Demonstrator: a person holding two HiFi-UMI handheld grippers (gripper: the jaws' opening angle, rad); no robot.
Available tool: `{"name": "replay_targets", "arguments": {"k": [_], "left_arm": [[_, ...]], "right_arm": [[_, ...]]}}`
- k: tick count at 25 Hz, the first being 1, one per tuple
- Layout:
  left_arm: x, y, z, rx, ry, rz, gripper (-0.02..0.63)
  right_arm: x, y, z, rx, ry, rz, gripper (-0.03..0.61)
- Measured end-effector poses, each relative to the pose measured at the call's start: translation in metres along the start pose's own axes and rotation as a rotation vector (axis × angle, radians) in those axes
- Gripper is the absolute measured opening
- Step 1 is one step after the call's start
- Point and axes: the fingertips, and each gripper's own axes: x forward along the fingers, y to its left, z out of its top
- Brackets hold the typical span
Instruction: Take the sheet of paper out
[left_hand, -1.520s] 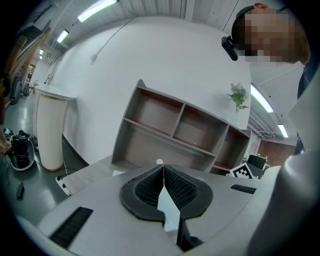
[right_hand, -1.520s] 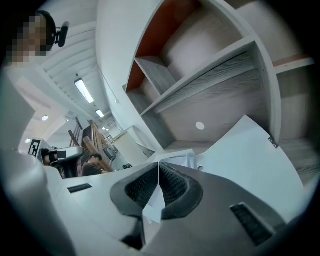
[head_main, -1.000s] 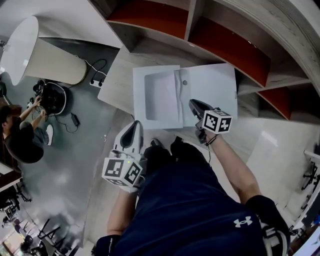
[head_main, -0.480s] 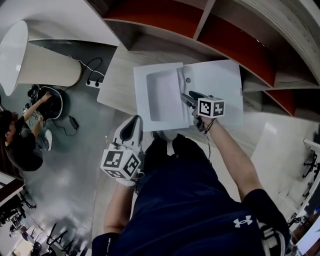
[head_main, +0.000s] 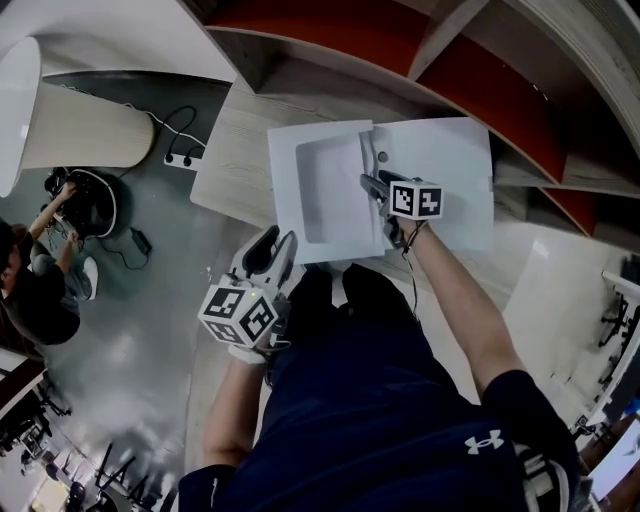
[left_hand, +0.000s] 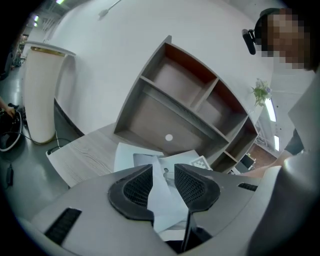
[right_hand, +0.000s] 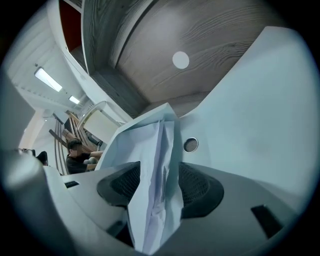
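1. The creased white sheet of paper (right_hand: 150, 150) stands on edge along the fold of the pale white plastic folder (head_main: 440, 170), at mid-frame in the head view. Its long axis runs from your side up the frame toward the shelves
2. The folder lies open and flat on the light wooden table (head_main: 235, 150), with its long axis running left to right across the frame. A round metal snap (right_hand: 190, 145) sits on the right leaf just beside the sheet
3. Your right gripper (right_hand: 159, 175) is over the fold. Its jaws have just been opening and now stand apart, with the sheet rising between the pads and not pinched
4. Your left gripper (left_hand: 163, 175) is at the folder's lower left corner. Its jaws have also just been opening and are apart. The folder shows in the gap, but whether its edge lies between the pads cannot be told
5. The folder's far edge lies near the grey shelf unit with red back panels (head_main: 480, 85), and its near edge is by your legs
6. Bare wood is open left of the folder, up to the table's left edge
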Motion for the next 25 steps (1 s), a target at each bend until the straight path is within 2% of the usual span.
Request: {"name": "replay_targets", "arguments": {"k": [9, 14, 18, 20, 22, 25], "left_arm": [[0.003, 0.010, 0.002, -0.031, 0.013, -0.009, 0.130], [0.008, 0.009, 0.003, -0.044, 0.017, -0.023, 0.126], [0.011, 0.009, 0.003, -0.061, 0.021, -0.030, 0.121], [0.012, 0.009, 0.002, -0.073, 0.024, -0.030, 0.118], [0.013, 0.009, 0.001, -0.084, 0.027, -0.029, 0.117], [0.015, 0.011, -0.001, -0.095, 0.030, -0.027, 0.115]], "right_arm": [[0.013, 0.012, -0.008, 0.017, 0.009, 0.001, 0.222], [0.018, 0.023, -0.014, 0.025, 0.040, 0.040, 0.222], [0.021, 0.026, -0.019, 0.027, 0.107, 0.112, 0.201], [0.023, 0.025, -0.021, 0.031, 0.166, 0.155, 0.161], [0.024, 0.027, -0.020, 0.037, 0.225, 0.209, 0.149], [0.028, 0.039, -0.006, 0.041, 0.215, 0.291, 0.147]]}}
